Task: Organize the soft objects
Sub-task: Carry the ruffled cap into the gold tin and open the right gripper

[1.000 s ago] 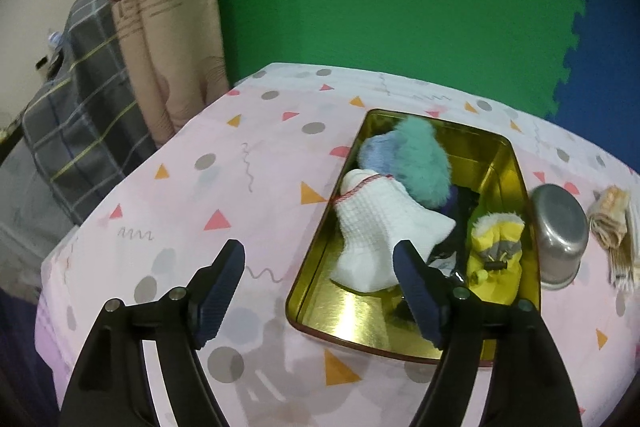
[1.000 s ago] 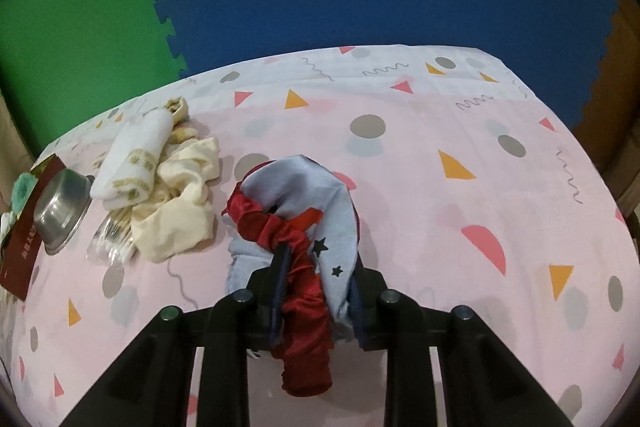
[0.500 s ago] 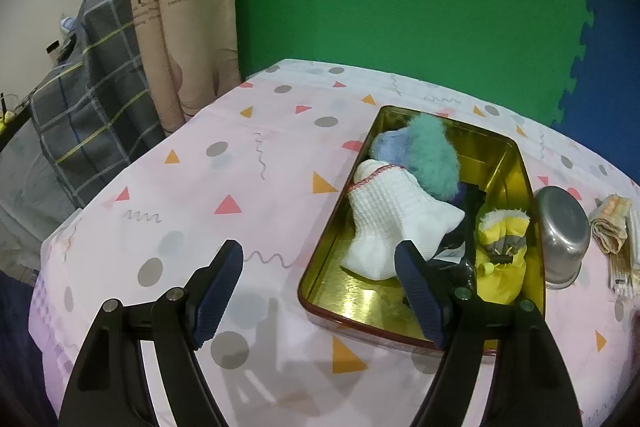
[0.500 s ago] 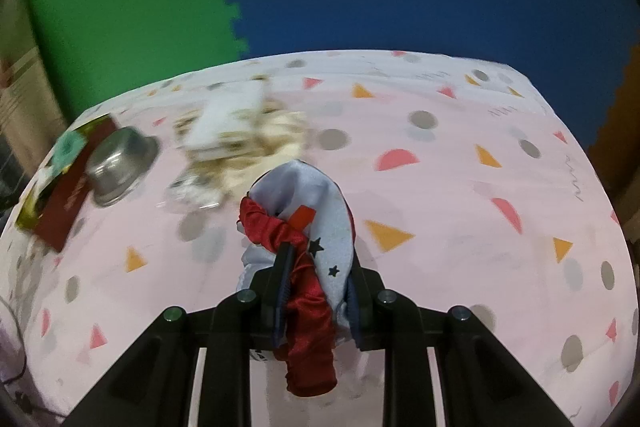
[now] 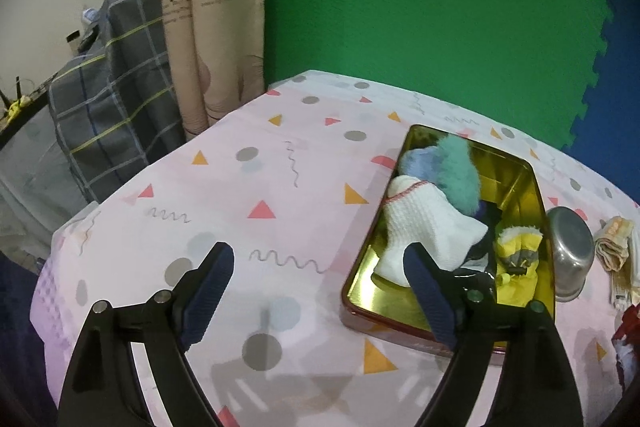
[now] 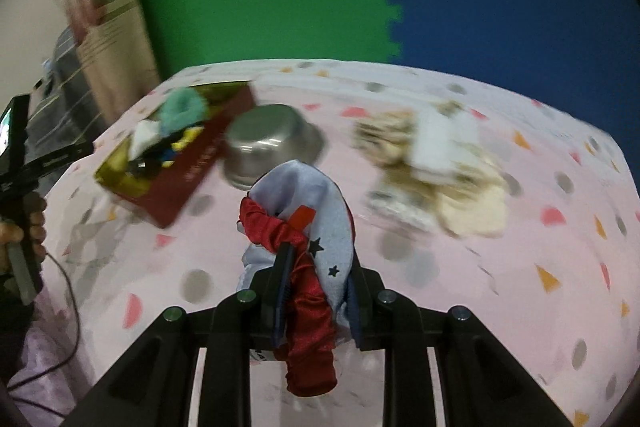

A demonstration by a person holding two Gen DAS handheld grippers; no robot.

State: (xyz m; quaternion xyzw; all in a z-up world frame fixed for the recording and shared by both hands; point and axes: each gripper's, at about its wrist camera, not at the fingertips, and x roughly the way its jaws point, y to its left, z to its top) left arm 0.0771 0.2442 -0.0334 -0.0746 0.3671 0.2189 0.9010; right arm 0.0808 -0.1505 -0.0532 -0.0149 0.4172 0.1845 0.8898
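Observation:
A gold tin (image 5: 516, 163) with a red outer wall sits on the pink patterned table. In it lie a white sock (image 5: 424, 227), a teal and blue fluffy piece (image 5: 452, 171) and a yellow item (image 5: 516, 259). My left gripper (image 5: 320, 267) is open and empty, above the table just left of the tin. My right gripper (image 6: 320, 267) is shut on a red and pale blue starred cloth (image 6: 308, 219), held above the table. The tin (image 6: 188, 171) also shows in the right wrist view, up and to the left of the cloth.
An upturned steel bowl (image 5: 570, 251) stands right of the tin; it also shows in the right wrist view (image 6: 268, 143). A pile of cream and white cloths (image 6: 436, 167) lies to the right of the bowl. Curtain and plaid fabric hang past the table's left edge.
My right gripper has swung left with the cloth, so the bowl and tin come into its view. My left gripper has shifted left, away from the tin, and stays open.

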